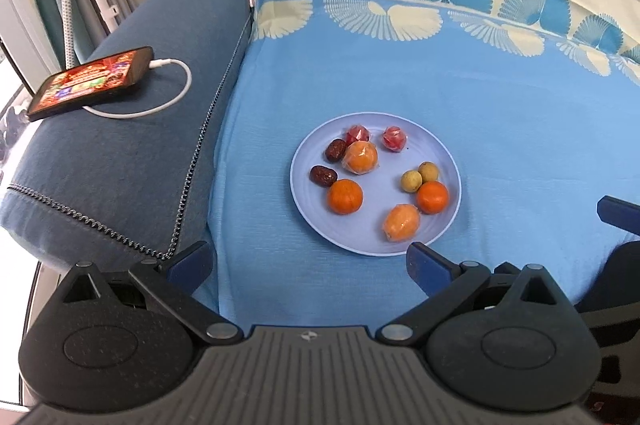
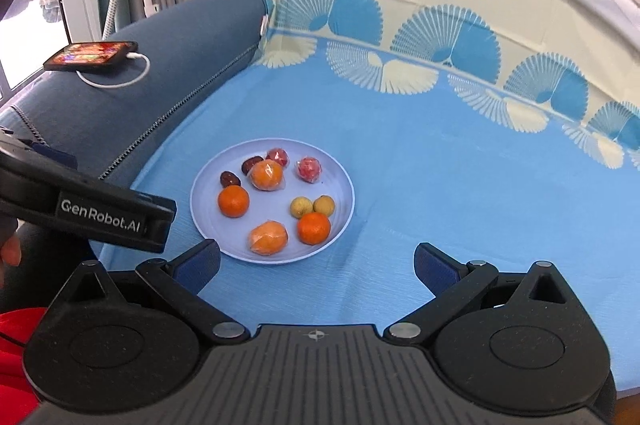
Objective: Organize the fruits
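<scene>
We hold the left gripper [image 1: 310, 265] and right gripper [image 2: 316, 265] with jaws spread wide, nothing between them. Ahead of both lies the blue sheet [image 1: 500, 129], then the pale plate [image 1: 400, 129] just beyond the fingertips, carrying oranges [image 1: 345, 196], red dates [image 1: 322, 176] and small yellow-green fruits [image 1: 411, 181].

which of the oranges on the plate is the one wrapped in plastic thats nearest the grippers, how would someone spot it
Find the pale blue plate on the blue bedsheet. On its near edge, closest to the cameras, lies the wrapped orange. Unlike the two bare, glossy tangerines flanking it, it is paler and crinkly in clear film, and it sits alone, while the other wrapped one is at the far side beside the dark dates.
</scene>
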